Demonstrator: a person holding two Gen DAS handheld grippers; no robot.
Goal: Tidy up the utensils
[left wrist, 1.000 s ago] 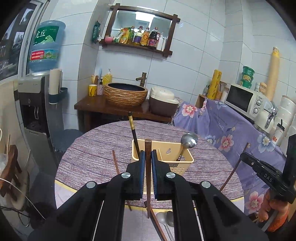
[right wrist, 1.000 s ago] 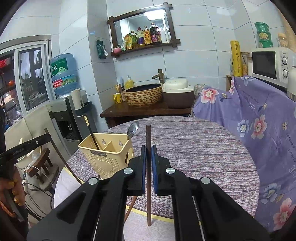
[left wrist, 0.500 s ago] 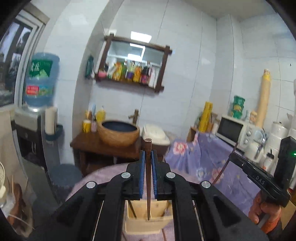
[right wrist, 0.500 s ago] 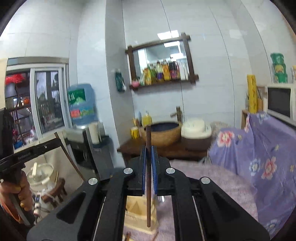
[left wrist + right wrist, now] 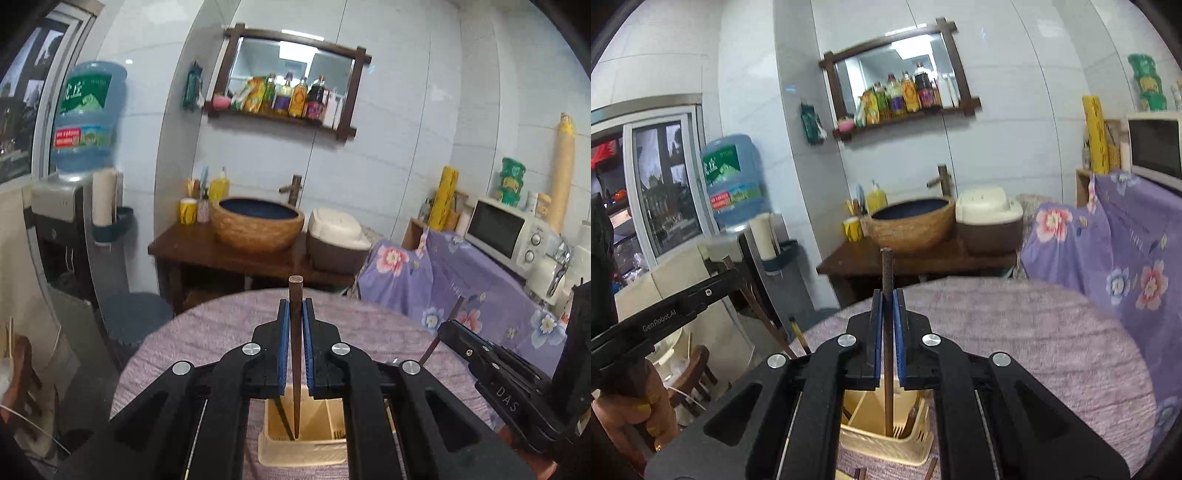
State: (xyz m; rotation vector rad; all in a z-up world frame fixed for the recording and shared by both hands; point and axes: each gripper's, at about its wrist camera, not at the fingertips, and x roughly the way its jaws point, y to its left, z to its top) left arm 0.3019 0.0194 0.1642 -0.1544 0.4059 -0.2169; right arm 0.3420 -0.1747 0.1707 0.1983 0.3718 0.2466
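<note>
Both your jaws are clamped on upright chopsticks: left chopstick [image 5: 294, 354] and right chopstick [image 5: 887, 332] hang tips-down directly over the holder [image 5: 306, 448], straight below.

Black two-finger left gripper [image 5: 294, 314] and right gripper [image 5: 887, 306]: blue pads, silver round screws, white lettering on the sides.

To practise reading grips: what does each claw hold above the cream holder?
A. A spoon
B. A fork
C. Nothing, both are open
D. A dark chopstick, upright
D: the left claw and the right claw each pinch a chopstick upright, tips over the holder.
</note>
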